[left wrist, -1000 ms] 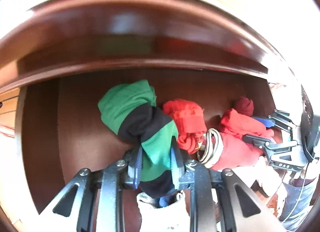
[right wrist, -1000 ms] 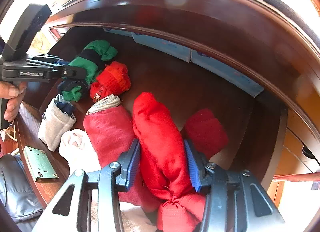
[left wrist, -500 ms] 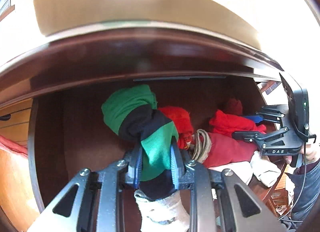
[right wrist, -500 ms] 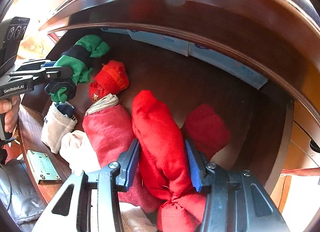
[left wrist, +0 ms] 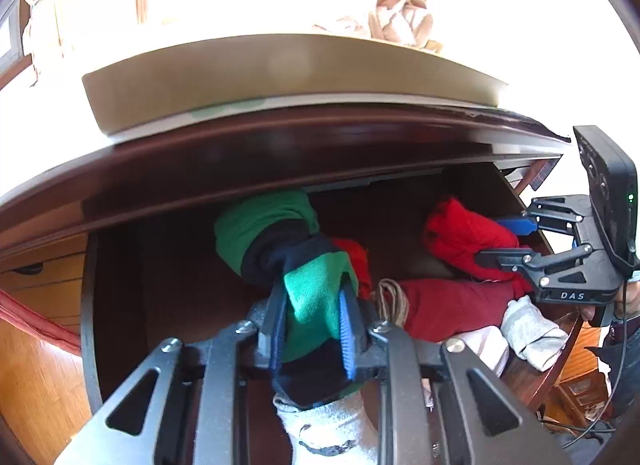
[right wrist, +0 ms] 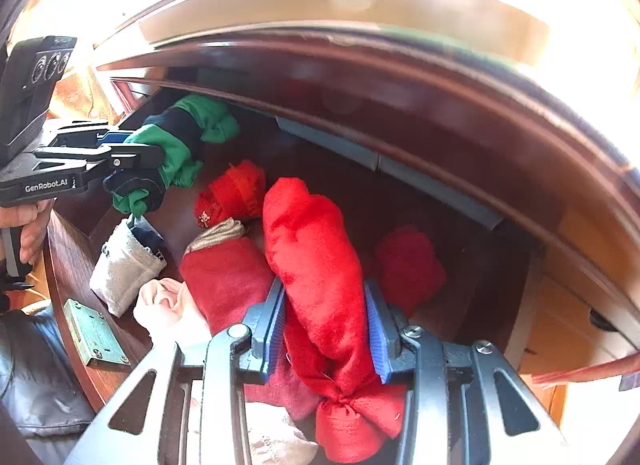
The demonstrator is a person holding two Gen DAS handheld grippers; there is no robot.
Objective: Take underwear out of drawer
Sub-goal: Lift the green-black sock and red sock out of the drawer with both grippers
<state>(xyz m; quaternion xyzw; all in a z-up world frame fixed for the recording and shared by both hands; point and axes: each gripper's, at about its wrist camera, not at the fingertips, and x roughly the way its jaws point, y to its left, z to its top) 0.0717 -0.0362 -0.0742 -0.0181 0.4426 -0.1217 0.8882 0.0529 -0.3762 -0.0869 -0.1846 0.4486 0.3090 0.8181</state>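
Two hand-held grippers work the dark wooden drawer (right wrist: 72,265): the right gripper (right wrist: 326,329), jaws just closing, pinches a bright red rolled fleece bundle (right wrist: 316,265) needing a straight lift, while beyond, the left gripper (left wrist: 312,317) clamps a green-and-black rolled garment (left wrist: 280,233) raised clear under the overhanging top.

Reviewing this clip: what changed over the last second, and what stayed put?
The left gripper, clamped on the green-and-black roll, has lifted it off the drawer floor. The right gripper's jaws have just been closing on the bright red roll, which has hardly moved. The grey sock bundle and the other red pieces lie unchanged.
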